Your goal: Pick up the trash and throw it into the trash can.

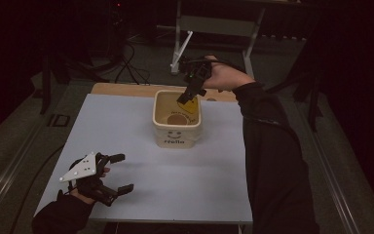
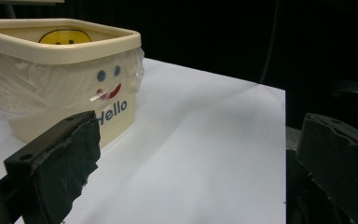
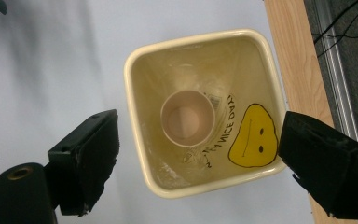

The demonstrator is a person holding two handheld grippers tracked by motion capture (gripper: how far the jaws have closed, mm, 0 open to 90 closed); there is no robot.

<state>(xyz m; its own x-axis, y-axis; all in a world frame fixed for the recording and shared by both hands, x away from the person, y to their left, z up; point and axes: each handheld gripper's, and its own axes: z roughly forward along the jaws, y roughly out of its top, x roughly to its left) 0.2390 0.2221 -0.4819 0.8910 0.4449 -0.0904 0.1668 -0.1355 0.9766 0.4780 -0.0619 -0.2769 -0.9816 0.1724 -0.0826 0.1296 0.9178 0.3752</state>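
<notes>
High view: a cream square bin (image 1: 177, 127) marked "Hello" stands on the white counter (image 1: 126, 126), toward its far edge. The right claw (image 1: 191, 92) hangs directly above the bin's far rim, pointing down into it, jaws spread wide with nothing between them. Right gripper view: a round cup (image 3: 188, 117) lies on the bin's floor, below and between the jaws. The left claw (image 1: 119, 173) rests at the counter's near left corner, well apart from the bin, jaws also spread and empty.
</notes>
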